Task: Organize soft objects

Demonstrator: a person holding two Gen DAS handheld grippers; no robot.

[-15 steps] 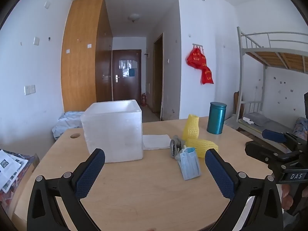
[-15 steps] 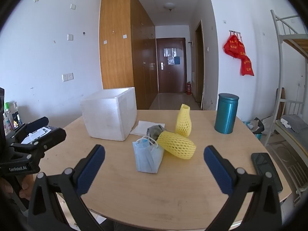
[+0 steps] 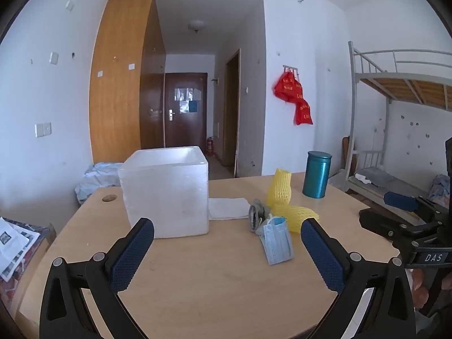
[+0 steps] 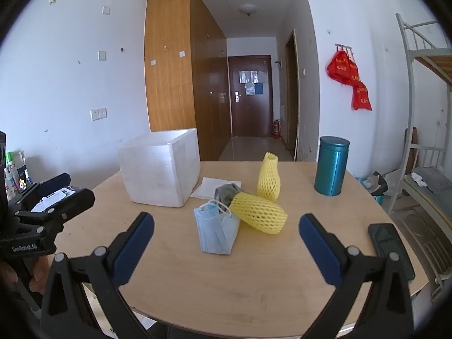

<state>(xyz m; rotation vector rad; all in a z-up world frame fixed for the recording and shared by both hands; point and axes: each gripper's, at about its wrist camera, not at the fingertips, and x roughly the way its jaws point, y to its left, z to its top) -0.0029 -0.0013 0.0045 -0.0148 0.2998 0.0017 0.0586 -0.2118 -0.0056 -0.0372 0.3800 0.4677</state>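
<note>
A: How are the two claws seen?

B: The left gripper (image 3: 227,247) is held spread wide above the near part of the round wooden table (image 3: 197,276), and nothing is clasped between its blue pads (image 3: 132,254). The right gripper (image 4: 226,243) is likewise spread wide with nothing in it. In the left wrist view, the right gripper's body is seen well to the right of the white foam box (image 3: 166,192).

A: Where are the soft things placed?

B: Everything is taken from the foam box, which is set open-topped on the left half of the table. Just to its right a folded white cloth (image 4: 216,188) is laid flat, touching or nearly touching the box's base. Further right from the box, a crumpled grey cloth (image 4: 226,192) is piled at the cloth's edge. In front of that, a blue face mask (image 4: 216,233) is spread on the table, its ear loops lying toward the grey cloth. A yellow foam net sleeve (image 4: 258,212) is laid on its side against the mask's right edge, and a second yellow net sleeve (image 4: 268,180) is stood upright just behind it.

A: Anything else?

B: A teal canister (image 4: 330,166) is stood farthest right from the box, apart from the sleeves, and a black phone (image 4: 391,250) is laid at the table's right rim.
</note>
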